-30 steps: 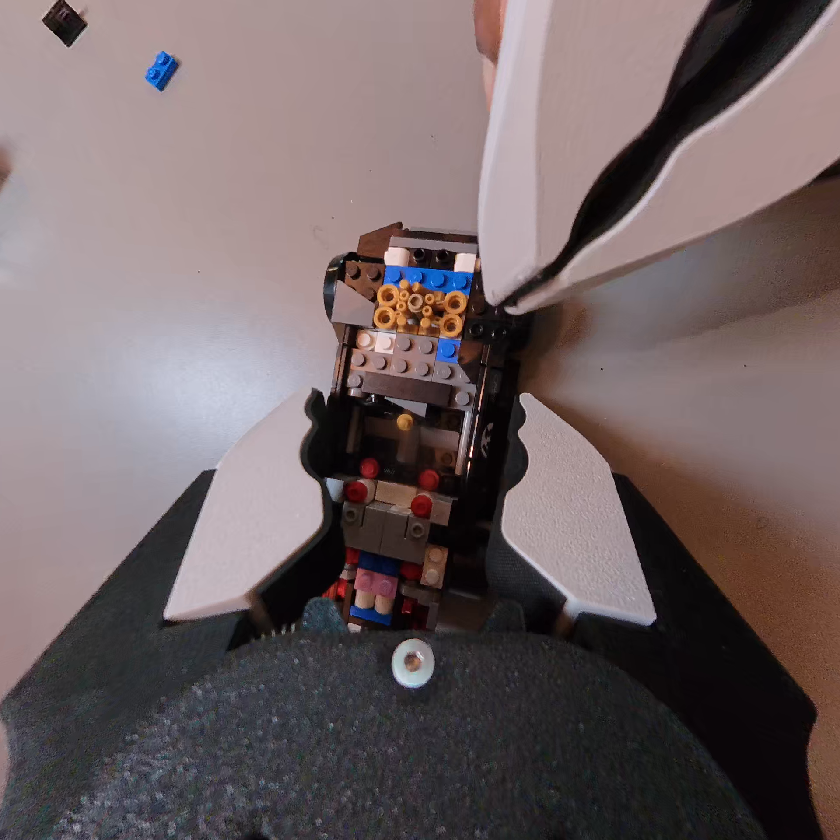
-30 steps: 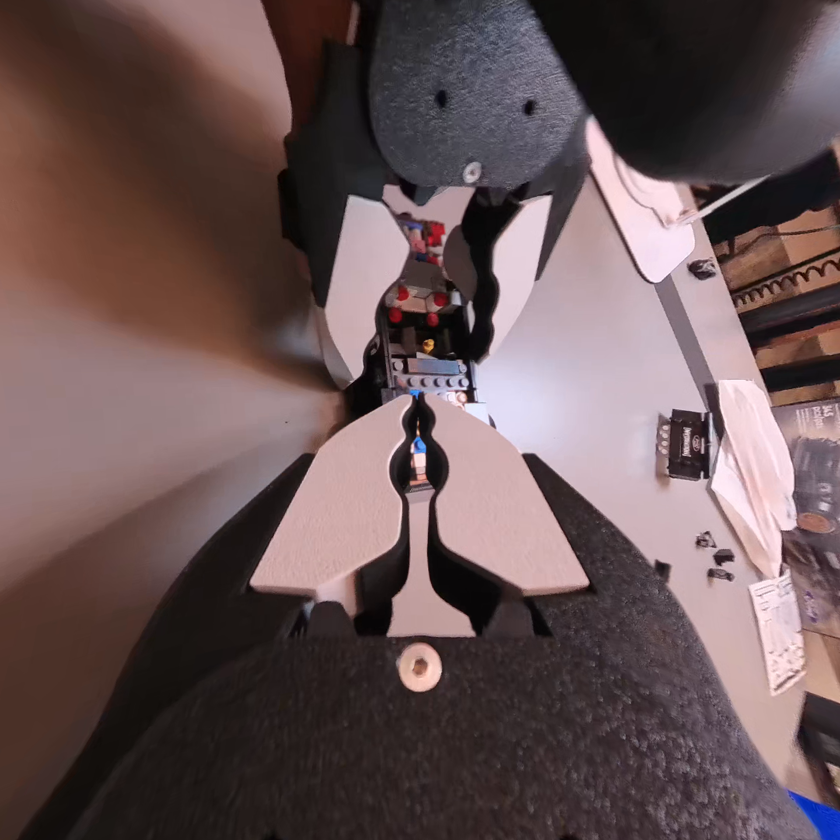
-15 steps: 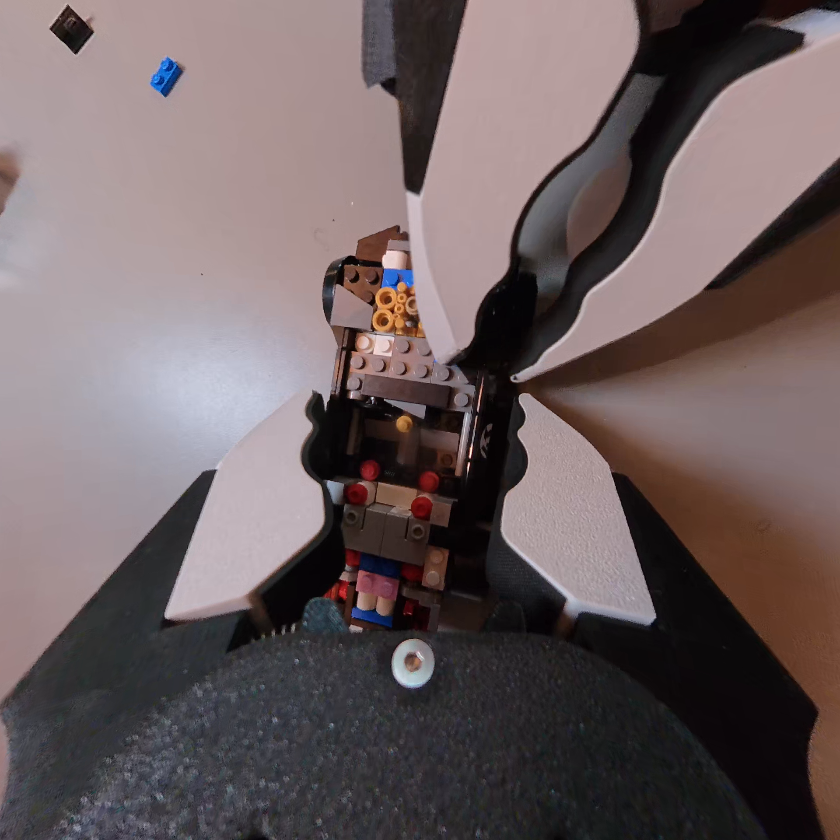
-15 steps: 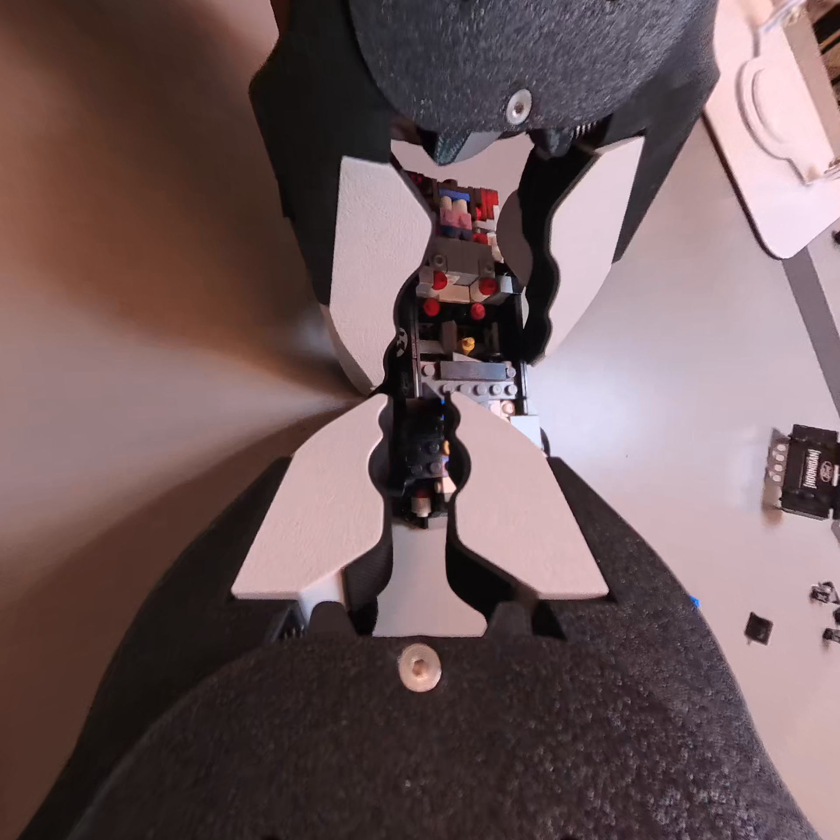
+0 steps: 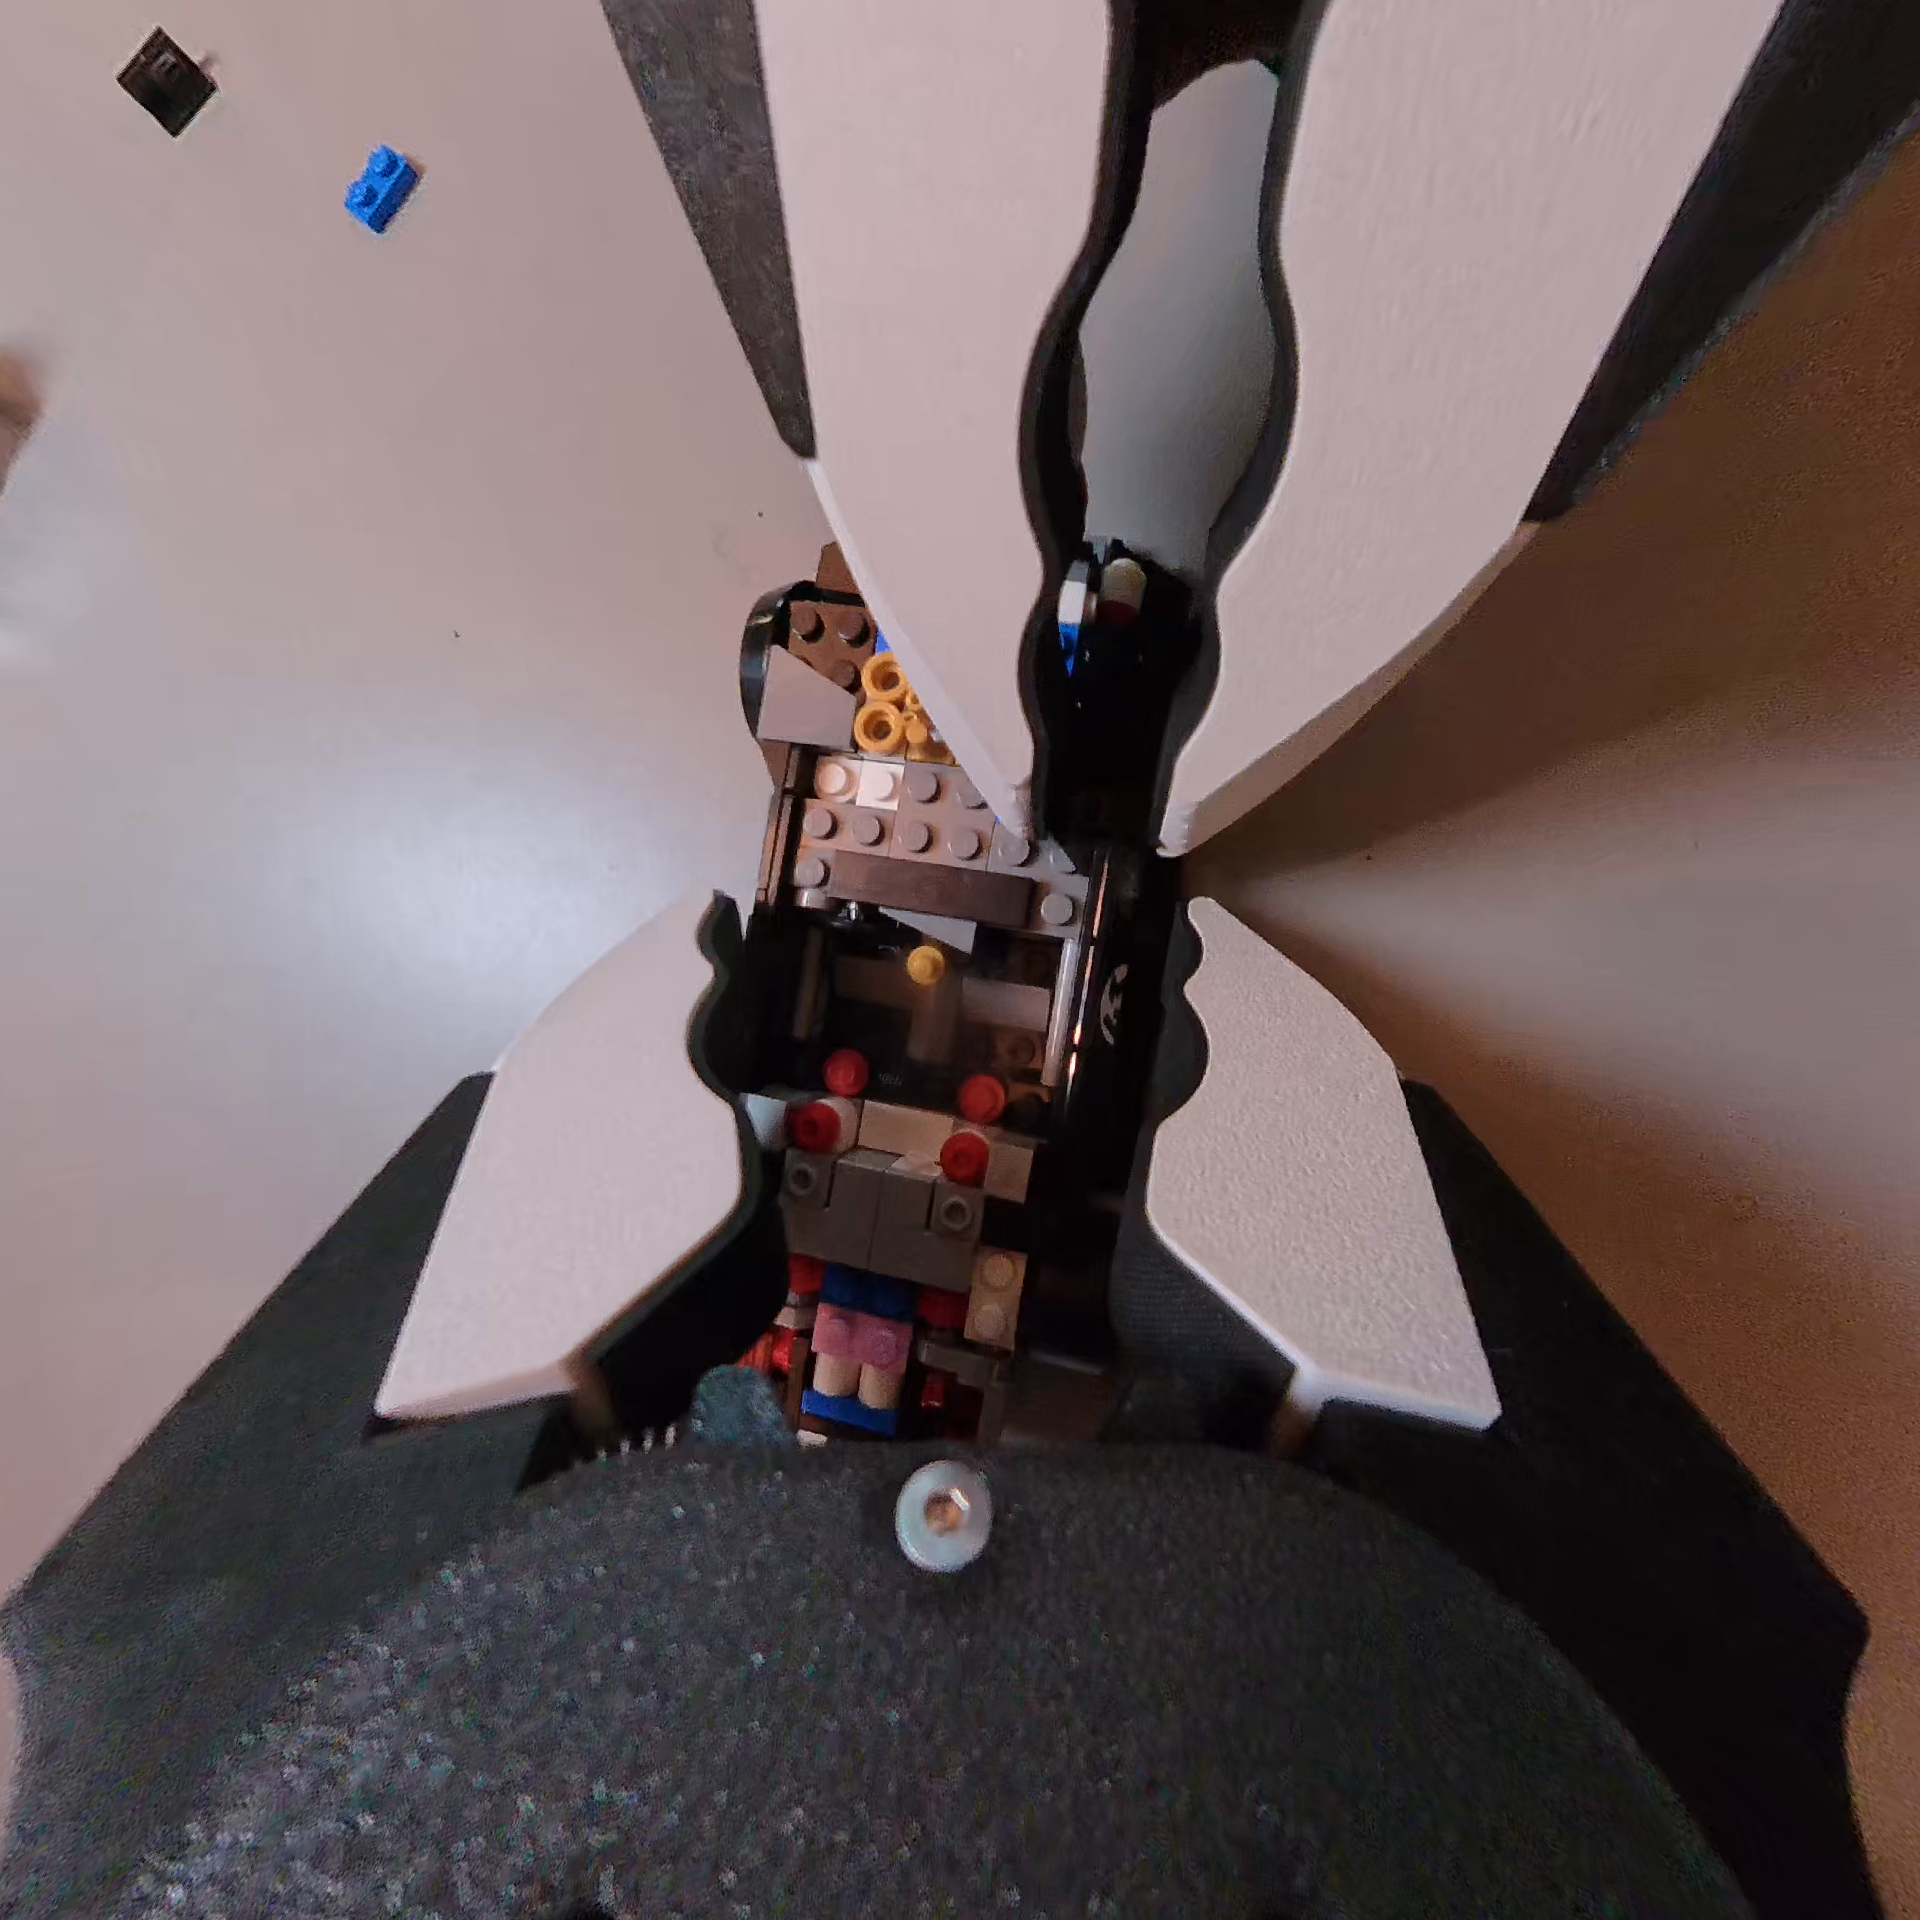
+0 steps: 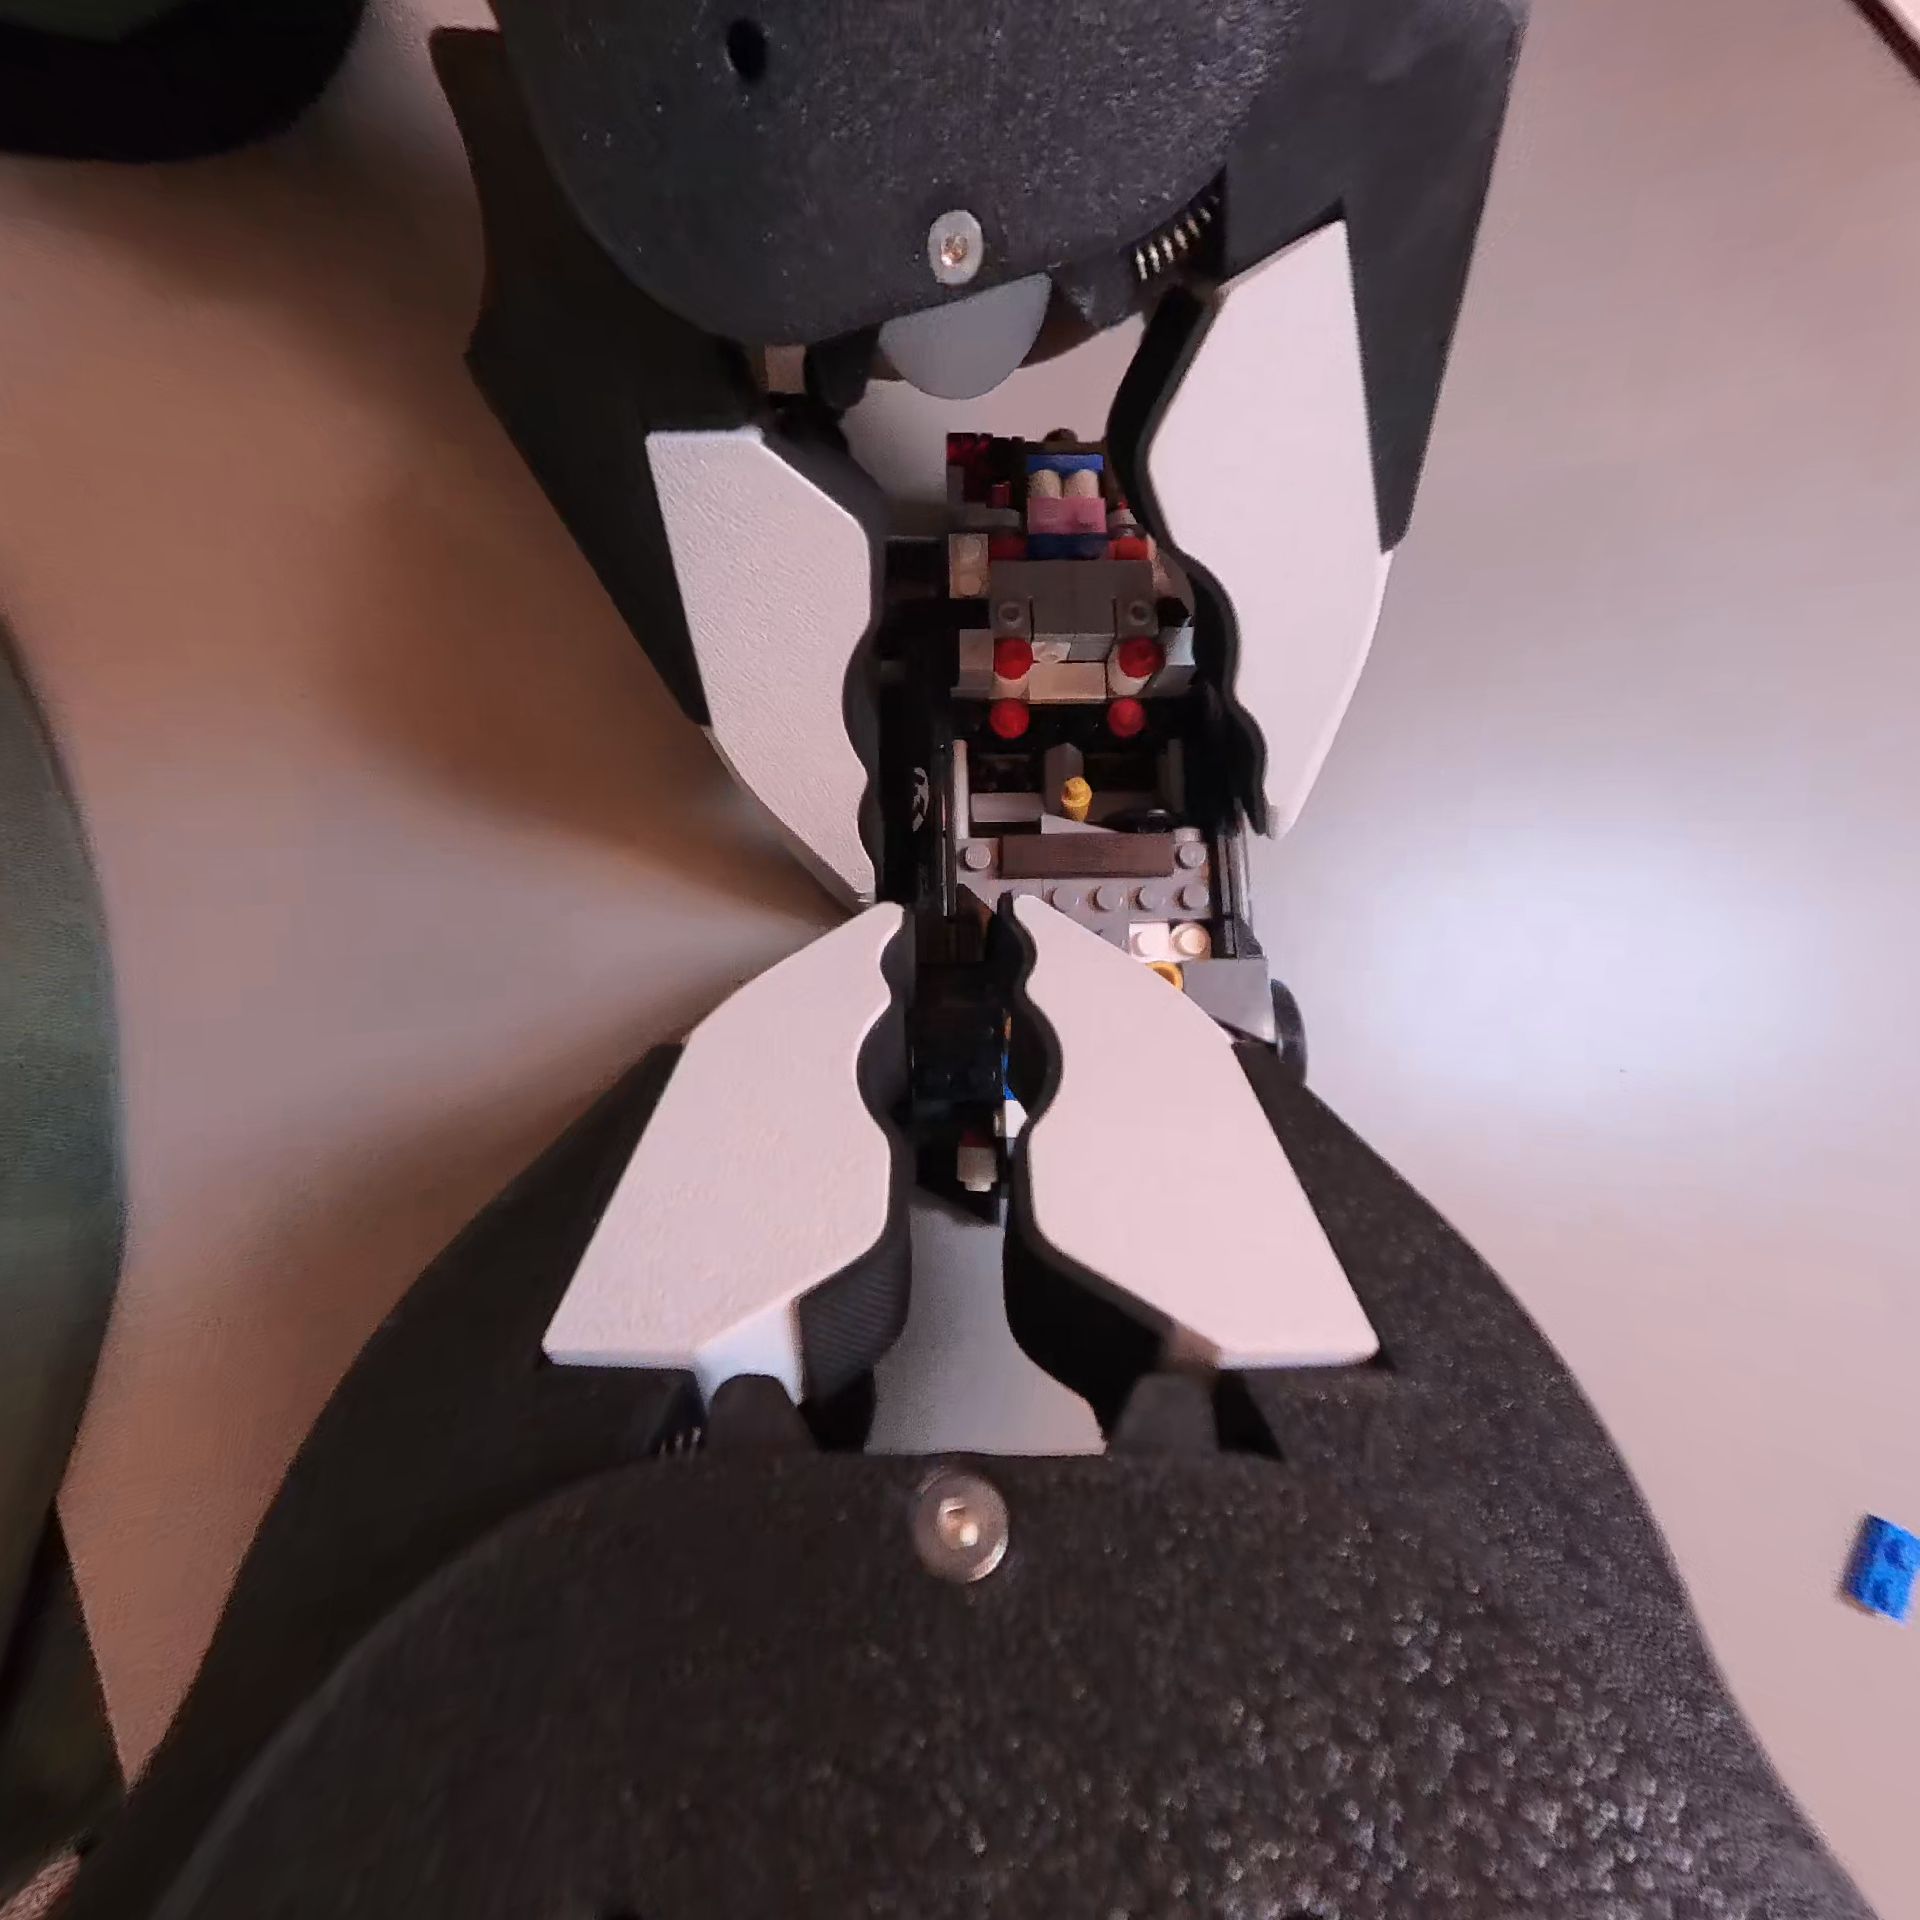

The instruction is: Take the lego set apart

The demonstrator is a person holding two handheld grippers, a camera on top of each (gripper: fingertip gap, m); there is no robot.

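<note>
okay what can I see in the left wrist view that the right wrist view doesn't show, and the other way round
Only the left wrist view shows the small black piece lying loose on the table. Only the right wrist view shows a dark green shape at its left edge. Both show the lego set, held by the left gripper across its body and the right gripper on one black side, plus the loose blue brick.

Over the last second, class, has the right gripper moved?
Yes. In the left wrist view the right gripper has slid left and closer over the lego car, which stays put.
</note>
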